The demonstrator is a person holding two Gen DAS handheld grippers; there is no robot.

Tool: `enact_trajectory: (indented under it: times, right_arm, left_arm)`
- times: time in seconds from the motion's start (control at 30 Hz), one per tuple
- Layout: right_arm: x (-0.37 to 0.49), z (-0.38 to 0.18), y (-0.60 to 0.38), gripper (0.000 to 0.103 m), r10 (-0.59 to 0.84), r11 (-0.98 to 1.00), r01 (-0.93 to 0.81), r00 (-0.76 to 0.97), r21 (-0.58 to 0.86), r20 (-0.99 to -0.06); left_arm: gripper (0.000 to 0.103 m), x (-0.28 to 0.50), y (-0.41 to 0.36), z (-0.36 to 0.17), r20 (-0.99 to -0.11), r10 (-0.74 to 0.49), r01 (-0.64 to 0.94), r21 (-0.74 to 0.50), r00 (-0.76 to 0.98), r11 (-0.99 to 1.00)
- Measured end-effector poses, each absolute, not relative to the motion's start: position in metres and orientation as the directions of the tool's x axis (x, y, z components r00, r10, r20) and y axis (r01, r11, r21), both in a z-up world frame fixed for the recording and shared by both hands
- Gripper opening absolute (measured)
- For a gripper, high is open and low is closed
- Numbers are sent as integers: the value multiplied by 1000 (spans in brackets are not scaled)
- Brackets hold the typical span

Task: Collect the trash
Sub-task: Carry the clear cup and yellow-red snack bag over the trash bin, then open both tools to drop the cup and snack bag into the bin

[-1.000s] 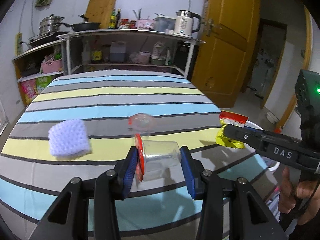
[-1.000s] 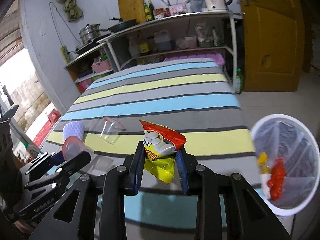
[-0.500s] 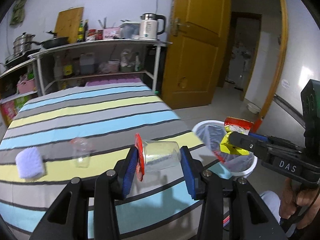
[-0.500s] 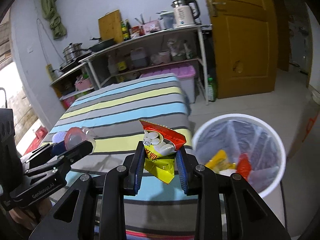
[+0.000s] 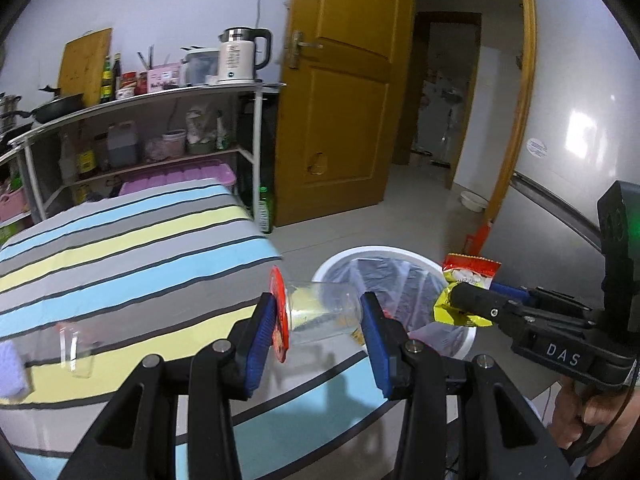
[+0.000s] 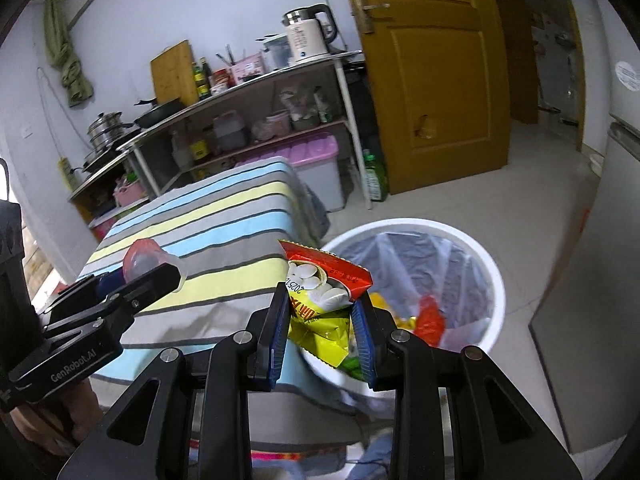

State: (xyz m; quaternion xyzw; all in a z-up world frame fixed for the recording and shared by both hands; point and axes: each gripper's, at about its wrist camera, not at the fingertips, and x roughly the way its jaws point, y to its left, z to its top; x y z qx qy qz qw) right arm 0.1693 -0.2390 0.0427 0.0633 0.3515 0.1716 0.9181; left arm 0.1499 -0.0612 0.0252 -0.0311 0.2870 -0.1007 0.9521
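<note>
Clamped sideways in the left gripper: a clear plastic cup with a red lid, lid against the left blue pad, base against the right one, held above the near edge of the striped bench. Seen from the right wrist view, only the cup's red end peeking over a black finger; rest hidden.

Clamped in the right gripper: a red and yellow snack bag, jaws pressed on its crumpled sides, top flaring above the pads, lower corner hanging below. From the left wrist view, bag half covered by the black finger, printing too small to read.

Just beyond both, on the floor beside the bench: a white trash bin with a clear liner. Near rim cut off behind the bag and right jaws; inside, yellow and red wrappers partly visible, kind unclear. In the left wrist view, bin partly blocked by the cup.

Left on the bench: another clear cup, blurred, and a pale purple sponge cut off by the frame edge.

Behind: a metal shelf rack with a kettle, bottles, pots, a cutting board; a purple-lidded box beneath; a yellow wooden door, open doorway dim beyond.
</note>
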Motion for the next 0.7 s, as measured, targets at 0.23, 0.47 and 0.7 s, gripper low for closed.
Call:
enact_trajectory:
  times: [0.23, 0.47, 0.7]
  right_arm:
    - [179, 30, -264, 31, 326, 945, -217, 695, 245, -641]
    - [192, 15, -279, 31, 308, 950, -179, 678, 256, -667]
    - [204, 1, -291, 32, 297, 952, -146, 656, 270, -694]
  left_arm:
    - [45, 172, -85, 18, -559, -249, 219, -122, 791, 968]
    - [45, 191, -108, 5, -593, -277, 254, -124, 757, 959]
    - [45, 209, -120, -9, -631, -293, 272, -133, 719, 953]
